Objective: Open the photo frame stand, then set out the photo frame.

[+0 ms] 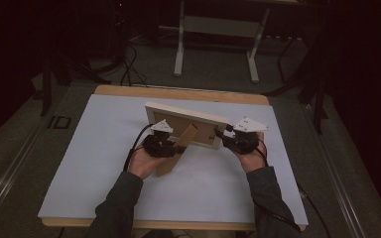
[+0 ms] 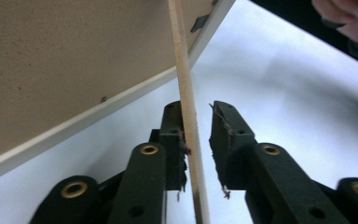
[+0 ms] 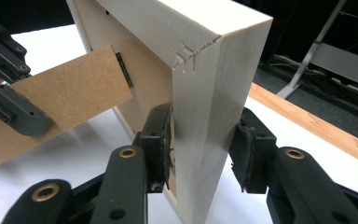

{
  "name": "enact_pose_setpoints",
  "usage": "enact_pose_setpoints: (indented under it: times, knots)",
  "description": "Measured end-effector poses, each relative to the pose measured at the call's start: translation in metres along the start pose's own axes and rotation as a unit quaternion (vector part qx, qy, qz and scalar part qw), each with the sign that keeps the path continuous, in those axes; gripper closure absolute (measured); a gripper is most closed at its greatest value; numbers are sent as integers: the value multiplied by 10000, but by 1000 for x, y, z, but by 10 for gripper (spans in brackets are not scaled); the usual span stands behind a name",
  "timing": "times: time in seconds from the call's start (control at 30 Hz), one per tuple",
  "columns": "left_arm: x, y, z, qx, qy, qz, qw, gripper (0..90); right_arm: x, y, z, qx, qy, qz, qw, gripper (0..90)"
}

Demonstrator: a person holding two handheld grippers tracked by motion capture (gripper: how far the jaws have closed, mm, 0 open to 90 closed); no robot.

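Observation:
A pale wooden picture frame [image 1: 186, 115] stands upright on the white table top [image 1: 94, 163], its brown back towards me. Its fibreboard stand leg [image 1: 177, 151] juts out from the back towards the near side. My left gripper [image 1: 171, 146] is at that leg. In the left gripper view the leg [image 2: 182, 70] runs edge-on between the jaws of my left gripper [image 2: 196, 109], touching the left pad with a gap to the right pad. My right gripper [image 1: 228, 139] is shut on the frame's right side; its pads clamp the frame's edge [image 3: 214, 93] front and back.
The table's wooden rim [image 1: 178, 93] shows along the far edge. Beyond it, a grey metal table base [image 1: 216, 29] and cables [image 1: 129, 69] are on the dark floor. Bare white surface lies left of the frame and in front of it.

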State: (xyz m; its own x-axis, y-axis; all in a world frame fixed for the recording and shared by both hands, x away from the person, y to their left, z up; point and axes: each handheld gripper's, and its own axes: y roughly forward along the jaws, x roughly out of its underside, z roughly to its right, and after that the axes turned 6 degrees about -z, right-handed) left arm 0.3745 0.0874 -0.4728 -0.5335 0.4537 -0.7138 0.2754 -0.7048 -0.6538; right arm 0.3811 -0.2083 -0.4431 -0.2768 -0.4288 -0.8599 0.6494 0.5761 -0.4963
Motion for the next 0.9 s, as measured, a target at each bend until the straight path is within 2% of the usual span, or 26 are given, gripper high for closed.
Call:
enact_pose_setpoints:
  times: [0.2, 0.33, 0.57, 0.73, 0.9]
  knots:
    - [5, -3, -5, 92, -116, 46, 9999, 643, 3, -2, -2, -48, 1, 54, 10000, 611]
    - [9, -11, -9, 128, -237, 234, 9994, 588, 3, -3, -3, -59, -21, 52, 10000, 612]
    - [15, -32, -13, 88, -287, 524, 9982, 546, 4, -3, -2, -94, -16, 69, 9999, 613]
    - [19, -55, -17, -250, -358, 825, 9956, 550, 5, -3, -1, -146, 46, 106, 9998, 612]
    - [22, -71, -20, -629, -438, 1138, 9905, 611, 6, -3, -1, -154, 65, 124, 9998, 612]
